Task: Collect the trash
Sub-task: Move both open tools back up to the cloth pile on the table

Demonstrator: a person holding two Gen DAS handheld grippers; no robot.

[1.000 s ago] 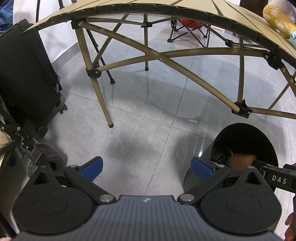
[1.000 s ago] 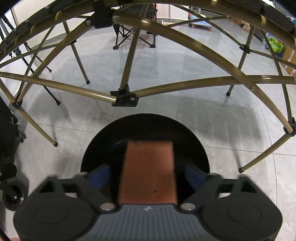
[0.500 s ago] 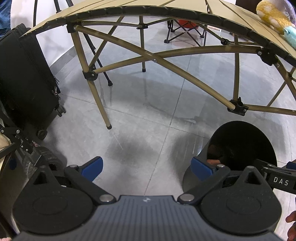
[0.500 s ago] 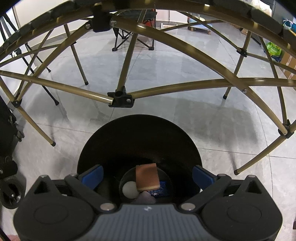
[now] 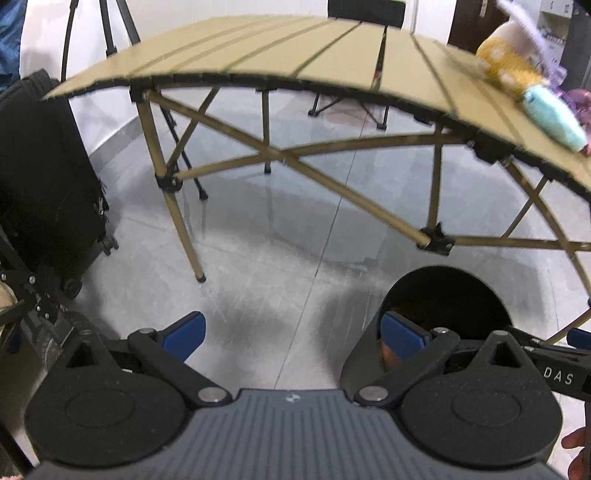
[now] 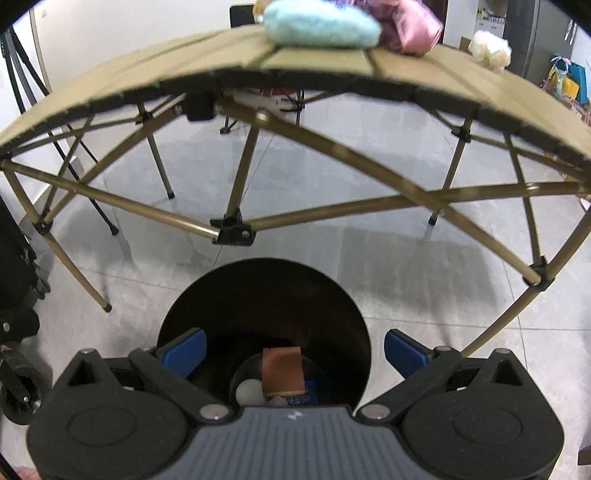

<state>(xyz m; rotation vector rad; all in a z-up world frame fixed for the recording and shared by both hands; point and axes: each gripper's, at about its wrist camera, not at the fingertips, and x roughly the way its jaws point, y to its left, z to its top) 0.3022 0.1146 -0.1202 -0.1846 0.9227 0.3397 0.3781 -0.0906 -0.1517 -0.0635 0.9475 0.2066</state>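
Both tongs empty, jaws spread wide: right gripper [image 6: 294, 350] poised directly over the black trash bin [image 6: 343, 291], left gripper [image 5: 291, 332] over bare grey floor tile [image 5: 258, 258], bin [image 5: 443, 291] just off its right finger. Down in the bin: brown sponge-like block [image 6: 283, 370] leaning upright on a white ball [image 6: 248, 393] and a scrap of blue-printed wrapper [image 6: 308, 395]. Up on the slatted folding camp table [image 6: 129, 88]: pale blue fluffy lump [image 6: 321, 24], pink crumpled bag [image 6: 412, 27], cream fluff ball [image 6: 489, 50], all along the near edge; seen from the left, the blue lump [image 5: 552, 118] beside a yellow plush piece [image 5: 508, 64]. Black suitcase [image 5: 40, 173] standing far left. Key relation, as judged: remaining trash lies up and forward of the tongs, above bin height, blue lump with long axis across the right gripper's line of sight and almost dead ahead of it. Right hand clearly nearer; left would need to cross rightward past the bin. Next move likely a lift over the table edge, clear of the tan cross-braces [image 6: 332, 147]
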